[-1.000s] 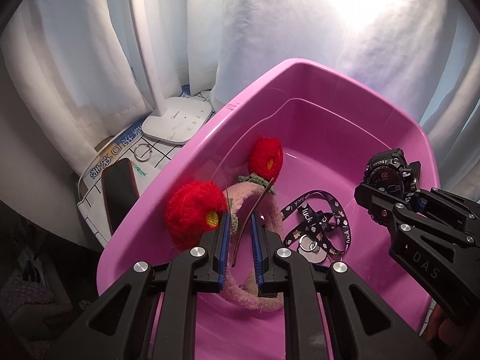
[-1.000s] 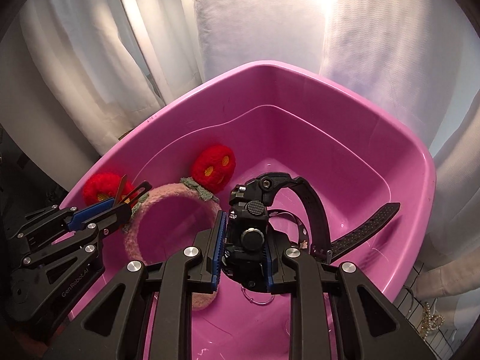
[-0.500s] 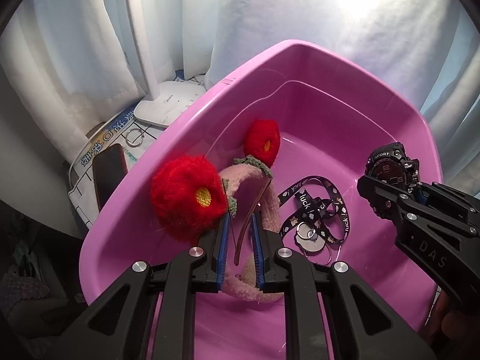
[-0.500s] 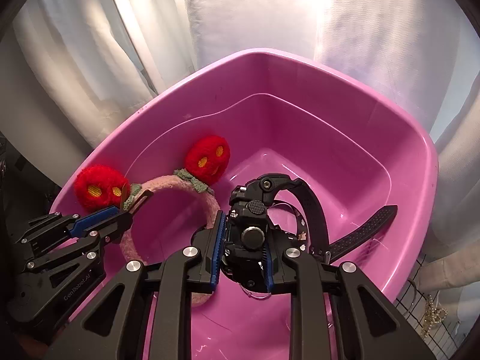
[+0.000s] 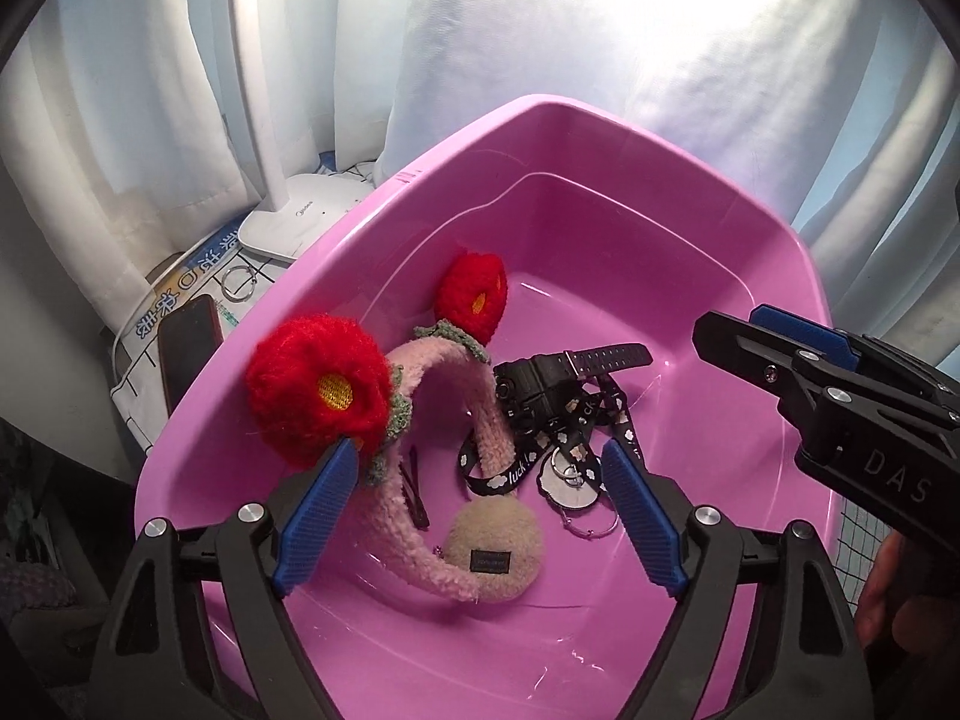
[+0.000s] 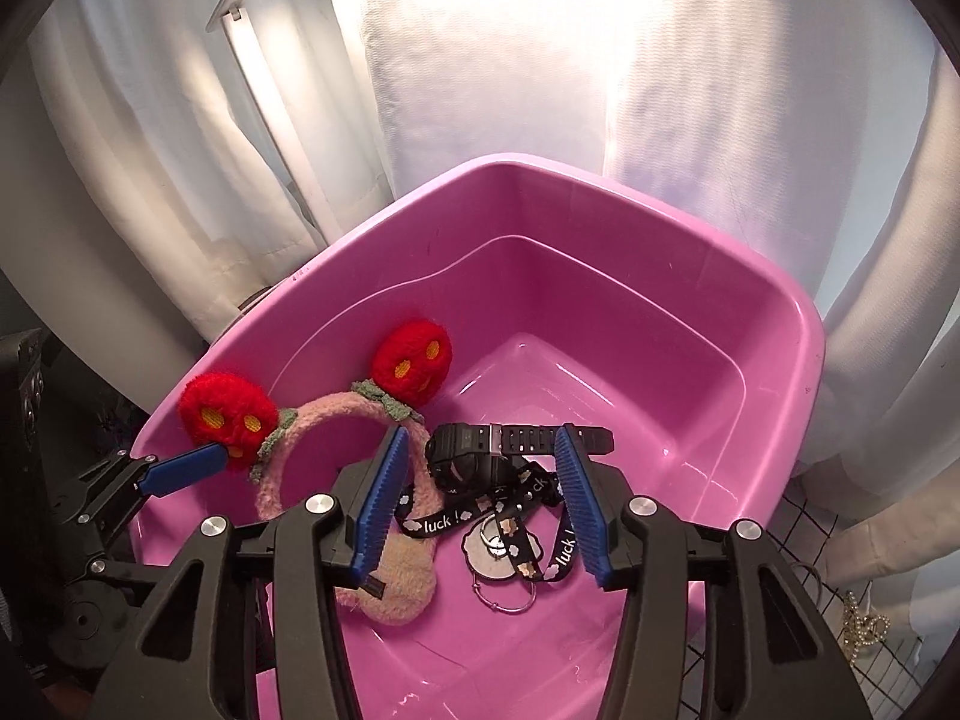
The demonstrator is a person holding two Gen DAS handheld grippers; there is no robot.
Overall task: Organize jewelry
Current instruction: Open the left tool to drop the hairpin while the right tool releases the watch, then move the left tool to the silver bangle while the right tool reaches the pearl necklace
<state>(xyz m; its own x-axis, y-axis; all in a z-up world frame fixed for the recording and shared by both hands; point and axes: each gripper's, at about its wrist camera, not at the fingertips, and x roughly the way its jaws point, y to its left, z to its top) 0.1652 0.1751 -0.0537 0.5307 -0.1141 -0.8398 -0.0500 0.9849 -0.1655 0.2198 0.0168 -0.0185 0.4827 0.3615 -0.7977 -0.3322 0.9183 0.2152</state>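
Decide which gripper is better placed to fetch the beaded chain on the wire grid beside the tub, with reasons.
Right. The beaded chain lies on the wire grid beside the pink tub, nearest the open, empty right gripper; the left gripper works from the opposite side.

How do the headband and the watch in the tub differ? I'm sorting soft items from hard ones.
The headband is pink and fuzzy with red flowers; the watch is black and hard-looking. The headband arches up on edge; the watch lies low with its strap stretched out. Both sit in the pink tub, ungripped.
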